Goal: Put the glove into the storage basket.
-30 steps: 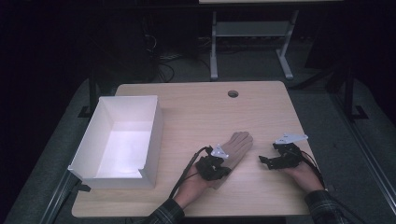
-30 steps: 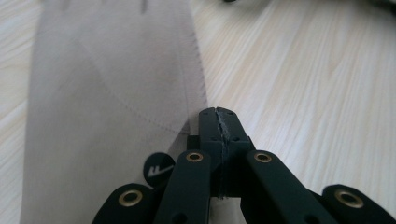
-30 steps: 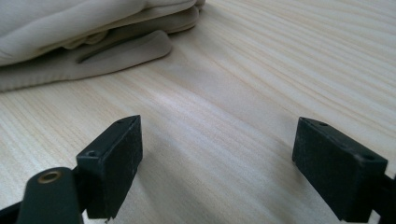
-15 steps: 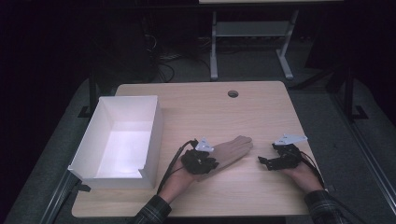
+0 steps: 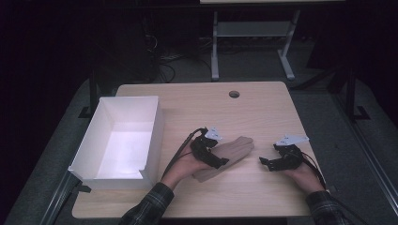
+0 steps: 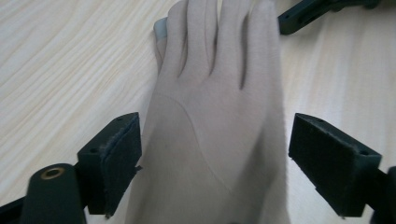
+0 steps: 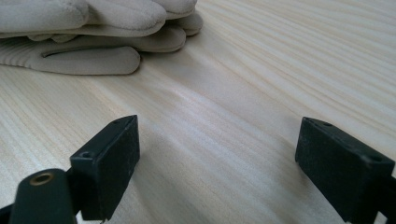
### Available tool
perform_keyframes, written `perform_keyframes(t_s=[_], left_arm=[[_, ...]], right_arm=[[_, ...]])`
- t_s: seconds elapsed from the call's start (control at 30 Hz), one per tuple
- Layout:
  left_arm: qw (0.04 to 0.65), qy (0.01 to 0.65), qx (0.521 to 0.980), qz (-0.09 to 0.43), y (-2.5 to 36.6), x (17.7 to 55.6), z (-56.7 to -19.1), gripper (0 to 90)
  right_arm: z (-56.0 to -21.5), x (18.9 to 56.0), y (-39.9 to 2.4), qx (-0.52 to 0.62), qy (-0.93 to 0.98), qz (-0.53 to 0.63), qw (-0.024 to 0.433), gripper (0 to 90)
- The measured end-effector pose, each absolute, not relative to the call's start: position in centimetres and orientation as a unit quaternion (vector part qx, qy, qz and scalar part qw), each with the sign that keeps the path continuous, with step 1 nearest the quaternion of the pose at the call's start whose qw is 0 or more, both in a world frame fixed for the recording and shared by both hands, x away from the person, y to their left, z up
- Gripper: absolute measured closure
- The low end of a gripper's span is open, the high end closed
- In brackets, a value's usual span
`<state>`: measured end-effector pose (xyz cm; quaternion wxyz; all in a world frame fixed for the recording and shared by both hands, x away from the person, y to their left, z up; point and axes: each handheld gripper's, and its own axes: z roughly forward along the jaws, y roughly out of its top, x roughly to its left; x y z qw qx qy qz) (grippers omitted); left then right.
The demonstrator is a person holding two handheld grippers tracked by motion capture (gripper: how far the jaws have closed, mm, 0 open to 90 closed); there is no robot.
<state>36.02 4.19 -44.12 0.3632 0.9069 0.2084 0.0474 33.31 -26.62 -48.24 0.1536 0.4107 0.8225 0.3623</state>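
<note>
While the left tongs (image 5: 224, 161) hover released over a flat beige fabric glove (image 5: 234, 150) on the pale wooden table (image 5: 197, 101), the right tongs (image 5: 265, 163) rest nearby. Seen from the left tongs, just-opened jaws straddle the glove (image 6: 215, 130), touching nothing. Seen from the right, released tongs (image 7: 217, 168) face its fingertips (image 7: 93, 28).
</note>
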Motion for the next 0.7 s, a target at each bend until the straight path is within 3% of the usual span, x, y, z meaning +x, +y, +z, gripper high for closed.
perform_keyframes(t_s=[0.4, 0.5, 0.53, 0.7], left_arm=[[0.327, 0.2, 0.922, 0.045, 2.9, 36.3, -46.4, 15.4], [0.333, 0.193, 0.922, 0.038, 3.1, 35.9, -46.2, 25.6], [0.333, 0.193, 0.922, 0.038, 3.1, 35.9, -46.2, 35.6], [0.342, 0.192, 0.92, 0.007, 3.4, 35.7, -46.0, 61.4]], right_arm=[[-48.2, 33.3, -26.6, 0.411, 0.822, 0.362, 0.154, 13.3], [-48.2, 33.3, -26.6, 0.411, 0.822, 0.363, 0.154, 13.3], [-48.2, 33.3, -26.6, 0.411, 0.822, 0.363, 0.154, 13.3], [-48.2, 33.3, -26.6, 0.411, 0.822, 0.362, 0.153, 13.3]])
